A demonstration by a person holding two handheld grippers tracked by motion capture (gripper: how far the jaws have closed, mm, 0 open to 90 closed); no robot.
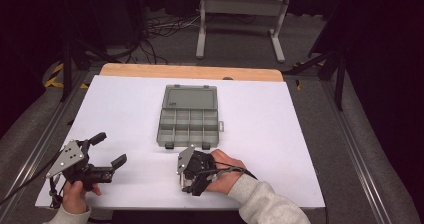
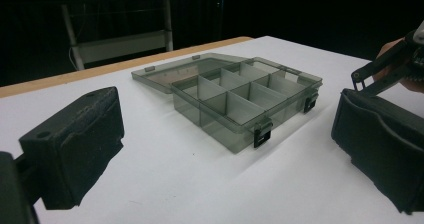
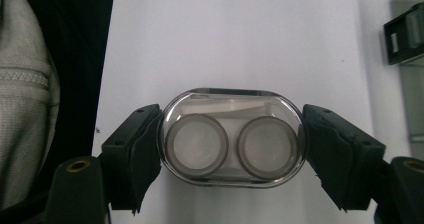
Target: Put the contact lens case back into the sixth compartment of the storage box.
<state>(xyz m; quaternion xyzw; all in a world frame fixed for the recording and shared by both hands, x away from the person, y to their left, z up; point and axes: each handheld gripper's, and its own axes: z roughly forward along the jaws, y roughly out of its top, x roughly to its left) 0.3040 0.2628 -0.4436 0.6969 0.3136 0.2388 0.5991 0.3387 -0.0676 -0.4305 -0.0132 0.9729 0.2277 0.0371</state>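
A clear oval case (image 3: 232,109) with two round grey lids lies on the white table (image 1: 125,114). My right gripper (image 3: 232,149) points down over it, its black pads pressed on the case's two ends. That gripper (image 1: 189,180) sits near the front edge, just below the organiser box. The smoky grey organiser box (image 1: 189,116) lies open in the middle of the table, lid folded back, with several empty compartments (image 2: 240,99). My left gripper (image 1: 111,148) hovers at the front left, jaws wide open and empty, aimed at the box (image 2: 230,151).
A wooden strip (image 1: 190,72) borders the table's far edge. Beyond it stand a white table frame (image 1: 240,19) and floor cables (image 1: 160,29). Metal rails run along both sides. A grey sleeve (image 3: 25,99) lies at the left of the right gripper view.
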